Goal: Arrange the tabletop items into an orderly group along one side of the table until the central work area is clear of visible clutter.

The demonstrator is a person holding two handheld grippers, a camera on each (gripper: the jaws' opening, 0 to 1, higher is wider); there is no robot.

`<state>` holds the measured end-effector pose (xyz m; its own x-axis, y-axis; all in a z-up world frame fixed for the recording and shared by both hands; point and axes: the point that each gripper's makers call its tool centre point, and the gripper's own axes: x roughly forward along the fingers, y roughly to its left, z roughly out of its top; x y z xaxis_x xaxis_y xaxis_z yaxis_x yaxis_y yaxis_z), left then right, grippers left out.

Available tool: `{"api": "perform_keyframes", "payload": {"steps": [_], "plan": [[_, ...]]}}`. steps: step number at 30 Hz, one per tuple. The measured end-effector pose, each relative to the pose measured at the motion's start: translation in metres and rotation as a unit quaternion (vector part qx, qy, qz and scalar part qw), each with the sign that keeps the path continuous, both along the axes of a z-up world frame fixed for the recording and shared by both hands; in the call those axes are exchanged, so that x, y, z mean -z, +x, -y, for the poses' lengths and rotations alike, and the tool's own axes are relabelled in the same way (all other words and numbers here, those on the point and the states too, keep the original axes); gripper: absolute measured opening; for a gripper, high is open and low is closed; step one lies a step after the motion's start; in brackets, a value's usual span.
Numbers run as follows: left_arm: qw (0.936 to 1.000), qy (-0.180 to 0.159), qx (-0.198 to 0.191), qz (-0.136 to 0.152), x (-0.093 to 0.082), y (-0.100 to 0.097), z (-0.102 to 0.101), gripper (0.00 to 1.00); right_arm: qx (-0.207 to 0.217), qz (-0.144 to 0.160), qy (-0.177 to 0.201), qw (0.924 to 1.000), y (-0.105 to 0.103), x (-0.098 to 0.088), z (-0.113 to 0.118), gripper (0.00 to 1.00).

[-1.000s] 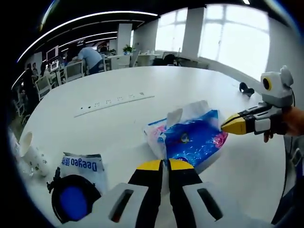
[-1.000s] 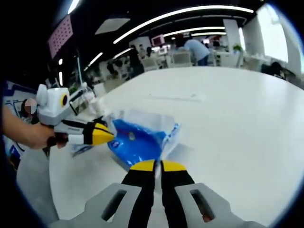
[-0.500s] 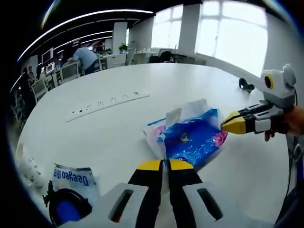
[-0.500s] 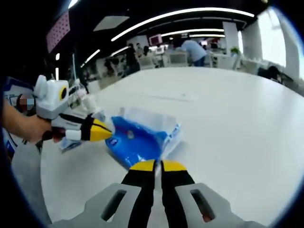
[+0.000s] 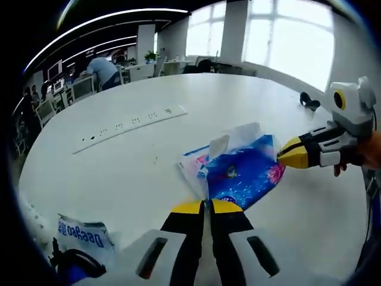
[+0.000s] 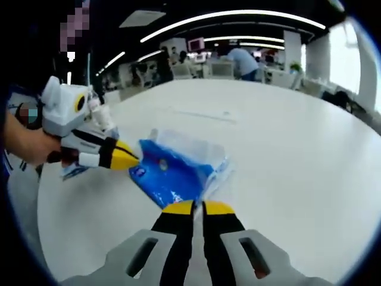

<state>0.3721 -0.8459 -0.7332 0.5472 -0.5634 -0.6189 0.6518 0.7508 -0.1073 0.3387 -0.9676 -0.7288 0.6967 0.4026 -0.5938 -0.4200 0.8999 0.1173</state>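
A blue plastic tissue pack (image 5: 241,177) with white tissue sticking out of its top is held between both grippers over the white table (image 5: 137,173). My left gripper (image 5: 204,207) is shut on the pack's near plastic edge. The right gripper (image 5: 281,158) comes in from the right, its yellow tips pinched on the pack's far end. In the right gripper view the same pack (image 6: 172,174) sits just ahead of my right gripper (image 6: 198,208), which is shut on its crinkled edge. There the left gripper (image 6: 137,159) grips the pack's left corner, with a hand behind it.
A white power strip (image 5: 128,126) lies flat across the table beyond the pack. A white and blue packet (image 5: 83,236) and a black round object (image 5: 70,266) sit at the lower left. A small black item (image 5: 308,103) rests far right. People and desks stand beyond the table.
Both grippers keep their hold on the tissue pack. The views have shifted: packet and black object slid toward the left view's lower left edge, and the paper cup left it.
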Motion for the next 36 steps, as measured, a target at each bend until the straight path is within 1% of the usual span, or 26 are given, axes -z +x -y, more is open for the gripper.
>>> {"api": "perform_keyframes", "payload": {"steps": [7,9,12,14,16,17,19,21,23,26,29,31,32,33,36], "plan": [[1.0000,-0.004,-0.002,0.000,0.001,0.003,0.001,0.02,0.001,0.007,-0.008,0.9999,0.008,0.001,0.002,0.02],[1.0000,-0.005,-0.004,-0.002,0.001,0.003,0.001,0.02,0.000,0.005,-0.009,1.0000,0.009,0.001,0.002,0.03],[1.0000,0.000,-0.004,0.005,0.000,0.004,0.001,0.04,0.001,0.003,-0.009,0.9999,0.008,0.001,0.002,0.05],[0.9999,0.000,-0.006,0.012,-0.002,0.006,0.001,0.10,0.006,0.010,-0.009,0.9999,0.008,-0.002,0.004,0.10],[0.9999,0.004,-0.007,0.011,-0.001,0.006,0.000,0.21,0.011,0.012,0.000,0.9999,0.008,-0.005,0.004,0.14],[0.9999,0.006,-0.009,0.008,0.000,0.005,-0.001,0.24,0.012,0.013,0.001,0.9998,0.007,-0.006,0.004,0.16],[0.9998,0.010,-0.011,0.012,-0.002,0.004,-0.003,0.29,0.011,0.021,0.000,0.9997,0.007,-0.010,0.004,0.18],[0.9997,0.010,-0.014,0.017,-0.005,0.003,-0.005,0.31,0.014,0.024,-0.001,0.9996,0.007,-0.013,0.005,0.21],[0.9997,0.006,-0.015,0.017,-0.008,0.001,-0.005,0.32,0.020,0.033,0.000,0.9992,0.007,-0.017,0.005,0.24],[0.9996,0.007,-0.009,0.027,-0.014,-0.001,-0.004,0.34,0.022,0.036,0.000,0.9991,0.005,-0.020,0.004,0.28],[0.9995,0.003,-0.006,0.032,-0.018,-0.002,-0.002,0.37,0.019,0.037,0.001,0.9991,0.001,-0.023,0.001,0.29],[0.9995,-0.011,-0.014,0.027,-0.023,-0.004,-0.001,0.39,0.019,0.039,0.002,0.9990,0.000,-0.025,0.000,0.30],[0.9993,-0.013,-0.015,0.032,-0.026,-0.005,-0.001,0.40,0.019,0.040,0.003,0.9990,0.000,-0.027,-0.001,0.30],[0.9991,-0.013,-0.015,0.036,-0.029,-0.005,0.000,0.41,0.018,0.042,0.002,0.9990,-0.002,-0.029,-0.002,0.31],[0.9992,-0.012,-0.012,0.037,-0.032,-0.009,0.000,0.43,0.016,0.046,0.003,0.9988,-0.003,-0.034,-0.004,0.33]]}}
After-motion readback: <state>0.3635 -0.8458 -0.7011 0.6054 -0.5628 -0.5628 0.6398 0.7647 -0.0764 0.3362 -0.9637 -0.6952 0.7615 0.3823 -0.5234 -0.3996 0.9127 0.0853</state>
